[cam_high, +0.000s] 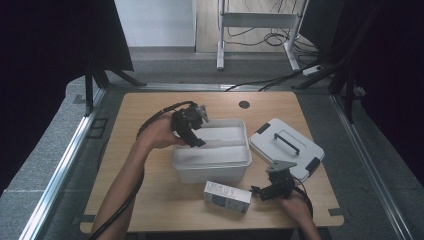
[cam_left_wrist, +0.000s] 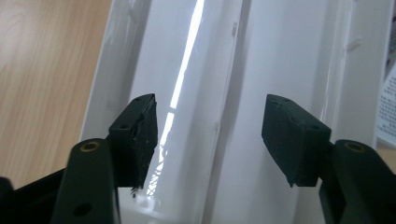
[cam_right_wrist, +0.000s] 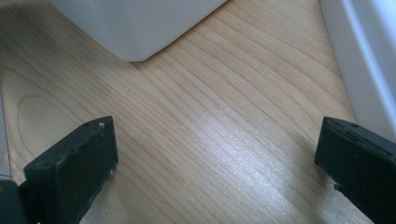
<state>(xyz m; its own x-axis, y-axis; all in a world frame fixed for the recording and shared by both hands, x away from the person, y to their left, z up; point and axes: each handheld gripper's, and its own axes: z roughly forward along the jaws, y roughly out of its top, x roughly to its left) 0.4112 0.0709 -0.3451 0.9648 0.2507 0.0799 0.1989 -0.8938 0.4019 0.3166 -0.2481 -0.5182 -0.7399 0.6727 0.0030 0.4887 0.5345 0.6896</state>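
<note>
A white plastic tub (cam_high: 215, 160) stands open in the middle of the wooden table (cam_high: 150, 200). My left gripper (cam_high: 192, 135) hangs over the tub's left rim, tilted down into it. In the left gripper view its jaws (cam_left_wrist: 210, 116) stand apart over the tub's bare white floor (cam_left_wrist: 280, 70), with nothing between them. My right gripper (cam_high: 260, 191) rests low near the front right edge, just right of a small printed carton (cam_high: 227, 196). In the right gripper view its jaws (cam_right_wrist: 215, 140) are wide apart over bare wood.
The tub's white lid (cam_high: 286, 147), with a black handle and black latches, lies flat to the right of the tub. In the right gripper view a white corner (cam_right_wrist: 135, 28) shows ahead and a white wall (cam_right_wrist: 369, 65) at the right. Bare wood lies left of the tub.
</note>
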